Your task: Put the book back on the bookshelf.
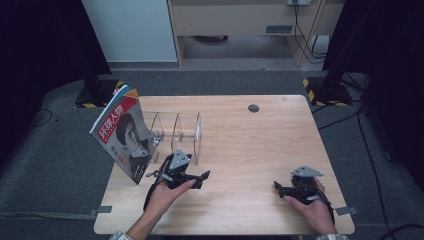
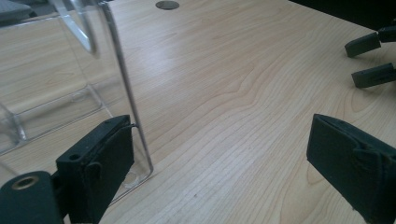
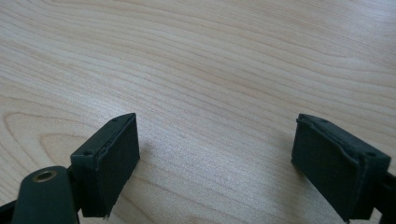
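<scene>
- A person's 2 hands rest on a pale wooden table (image 1: pixel 240 135), each holding a black two-jaw gripper, seen from the high view.
- The left gripper (image 1: pixel 202 176) sits near the table's front left, just beside the near end of a clear acrylic divider rack (image 1: pixel 175 131); its jaws stand wide apart with nothing between them.
- In the left gripper view, the left gripper (image 2: pixel 219 154) has its left-hand jaw just beside the rack's nearest clear panel (image 2: pixel 123 88); whether they touch cannot be told.
- The right gripper (image 1: pixel 277 186) lies toward the front right, well apart from the rack, jaws pointing left across the table.
- In the right gripper view, the right gripper (image 3: pixel 215 154) has its jaws spread apart above bare wood grain, empty.
- A magazine (image 1: pixel 121 134) with a red masthead and a portrait cover leans tilted against the rack's left end, overhanging the table's left edge.
- A small round grommet (image 1: pixel 253 108) is set in the tabletop near the far edge, and it also appears in the left gripper view (image 2: pixel 167 4).
- The right gripper's 2 jaw tips (image 2: pixel 371 58) show at the right edge of the left gripper view.
</scene>
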Demonstrator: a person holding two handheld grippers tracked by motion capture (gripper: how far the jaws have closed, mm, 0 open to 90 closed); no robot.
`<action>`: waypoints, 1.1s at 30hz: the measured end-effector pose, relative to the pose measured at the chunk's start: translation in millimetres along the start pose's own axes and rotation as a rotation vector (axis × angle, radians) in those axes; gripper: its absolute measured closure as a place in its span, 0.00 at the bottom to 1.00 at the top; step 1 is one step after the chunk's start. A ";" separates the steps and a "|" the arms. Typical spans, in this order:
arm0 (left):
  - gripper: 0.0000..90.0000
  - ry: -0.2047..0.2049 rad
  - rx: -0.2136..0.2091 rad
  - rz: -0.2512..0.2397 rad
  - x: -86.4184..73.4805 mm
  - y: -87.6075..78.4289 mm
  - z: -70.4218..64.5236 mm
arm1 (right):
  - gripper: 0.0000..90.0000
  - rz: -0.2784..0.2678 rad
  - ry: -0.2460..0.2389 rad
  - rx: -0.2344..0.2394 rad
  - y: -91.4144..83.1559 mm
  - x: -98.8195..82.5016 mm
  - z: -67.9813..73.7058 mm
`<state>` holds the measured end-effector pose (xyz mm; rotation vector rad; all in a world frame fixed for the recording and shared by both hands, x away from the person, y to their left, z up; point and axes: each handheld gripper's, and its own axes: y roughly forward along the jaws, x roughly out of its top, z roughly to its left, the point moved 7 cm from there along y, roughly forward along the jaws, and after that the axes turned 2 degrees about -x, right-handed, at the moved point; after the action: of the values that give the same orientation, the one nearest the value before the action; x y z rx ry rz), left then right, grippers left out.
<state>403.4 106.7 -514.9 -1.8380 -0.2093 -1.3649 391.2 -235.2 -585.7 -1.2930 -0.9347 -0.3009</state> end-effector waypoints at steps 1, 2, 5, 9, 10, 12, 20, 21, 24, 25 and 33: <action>0.08 -0.001 -0.003 0.003 -0.3 2.2 -1.2 | 0.17 0.000 0.001 0.000 0.0 0.0 0.0; 0.08 0.002 -0.005 0.010 -1.2 4.3 -2.2 | 0.17 0.001 0.002 0.000 0.0 0.0 0.1; 0.08 0.009 -0.015 0.043 -8.9 10.3 -3.5 | 0.17 0.000 -0.001 0.000 0.0 0.0 0.0; 0.08 0.004 -0.016 0.107 -20.7 16.9 -4.2 | 0.17 0.000 0.000 -0.001 0.0 0.0 0.1; 0.08 0.008 -0.012 0.122 -22.5 18.4 -5.0 | 0.17 0.000 0.000 0.000 0.0 -0.1 0.1; 0.08 0.018 -0.015 0.131 -23.3 21.6 -8.0 | 0.17 0.000 -0.001 0.000 0.0 -0.1 0.2; 0.09 0.045 -0.036 0.168 -20.7 42.8 -23.5 | 0.16 0.003 0.002 0.002 0.0 -0.1 0.5; 0.09 0.056 -0.038 0.176 -20.7 46.8 -26.4 | 0.16 0.002 0.001 0.002 0.0 0.0 0.4; 0.08 0.080 -0.055 0.202 -20.1 60.1 -35.6 | 0.16 0.002 0.000 0.003 0.1 -0.1 0.7; 0.08 0.089 -0.053 0.206 -19.4 62.9 -36.7 | 0.16 0.001 0.000 0.001 0.2 0.0 0.6; 0.09 0.100 -0.040 0.209 -12.1 85.3 -44.4 | 0.16 0.001 -0.001 0.002 0.2 -0.1 0.7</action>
<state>414.6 24.5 -565.1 -1.7650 0.0613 -1.3175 391.0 -234.5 -585.9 -1.2916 -0.9352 -0.2979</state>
